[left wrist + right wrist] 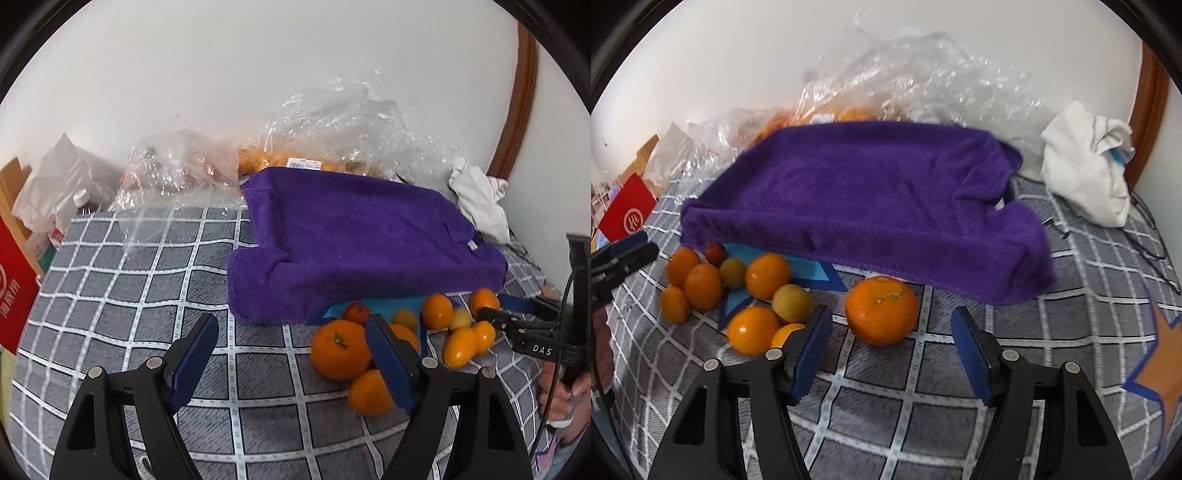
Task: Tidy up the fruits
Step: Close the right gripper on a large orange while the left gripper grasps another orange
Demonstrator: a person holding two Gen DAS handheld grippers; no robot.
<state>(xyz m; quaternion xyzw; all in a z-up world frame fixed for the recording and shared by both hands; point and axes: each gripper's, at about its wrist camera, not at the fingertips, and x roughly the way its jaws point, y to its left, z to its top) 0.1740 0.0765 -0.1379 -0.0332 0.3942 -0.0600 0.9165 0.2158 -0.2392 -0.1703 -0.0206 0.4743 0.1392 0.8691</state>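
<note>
Several oranges and small yellowish fruits lie loose on the checked cloth in front of a purple towel. My left gripper is open. A big orange with a green stem sits just ahead of it, against the inner side of its right finger. My right gripper is open too. A large orange rests just beyond its tips, with a gap on each side. A fruit cluster lies left of it. The right gripper's tips reach among the small fruits.
The towel drapes over something raised, with blue paper under its front edge. Behind it sits a clear plastic bag of oranges. A white cloth lies at the back right, a red box at the left. A hand holds the right gripper.
</note>
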